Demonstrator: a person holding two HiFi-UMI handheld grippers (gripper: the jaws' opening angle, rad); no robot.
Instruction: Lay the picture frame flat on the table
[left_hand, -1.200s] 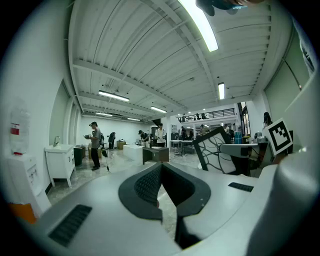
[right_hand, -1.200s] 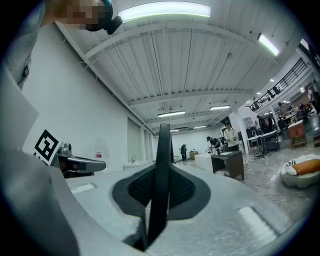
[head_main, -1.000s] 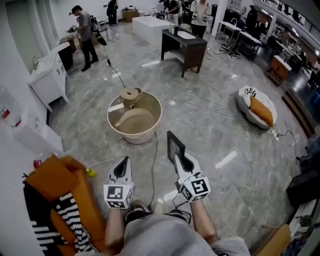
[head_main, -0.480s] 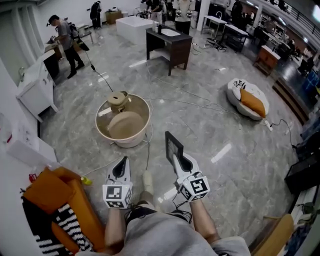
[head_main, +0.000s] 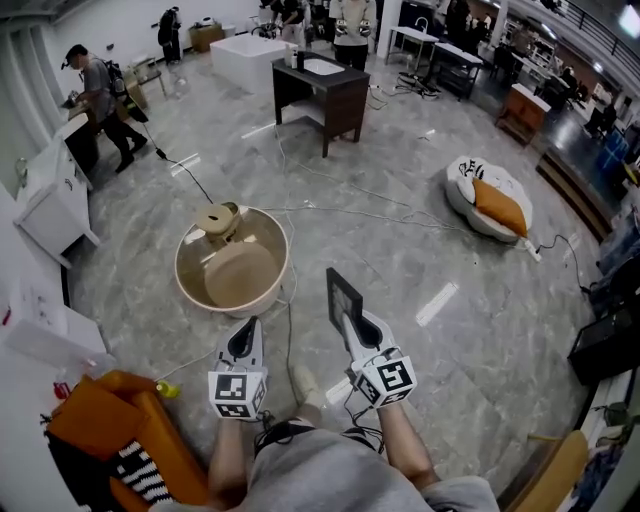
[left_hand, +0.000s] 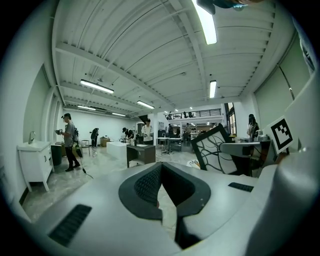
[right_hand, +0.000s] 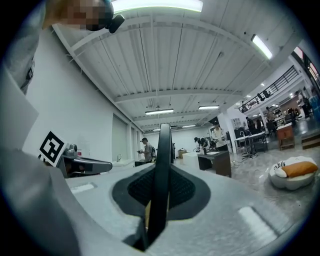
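Observation:
My right gripper (head_main: 356, 325) is shut on a black picture frame (head_main: 343, 292), which it holds upright on edge out in front of me. Seen from the right gripper view, the frame (right_hand: 164, 142) stands edge-on between the pads. The left gripper view shows its white picture with black lines (left_hand: 214, 150). My left gripper (head_main: 243, 343) is held beside it at the left, jaws together with nothing between them (left_hand: 161, 172). A dark table (head_main: 322, 85) stands far ahead across the marble floor.
A round beige tub (head_main: 232, 268) with a wooden piece on its rim sits on the floor just ahead at the left. Cables cross the floor. A white and orange cushion (head_main: 488, 208) lies at the right, an orange bag (head_main: 100, 420) at the lower left. People stand at the back.
Both grippers have travelled forward with me, the frame still gripped upright. The tub and the dark table have slid leftward and nearer in the head view.

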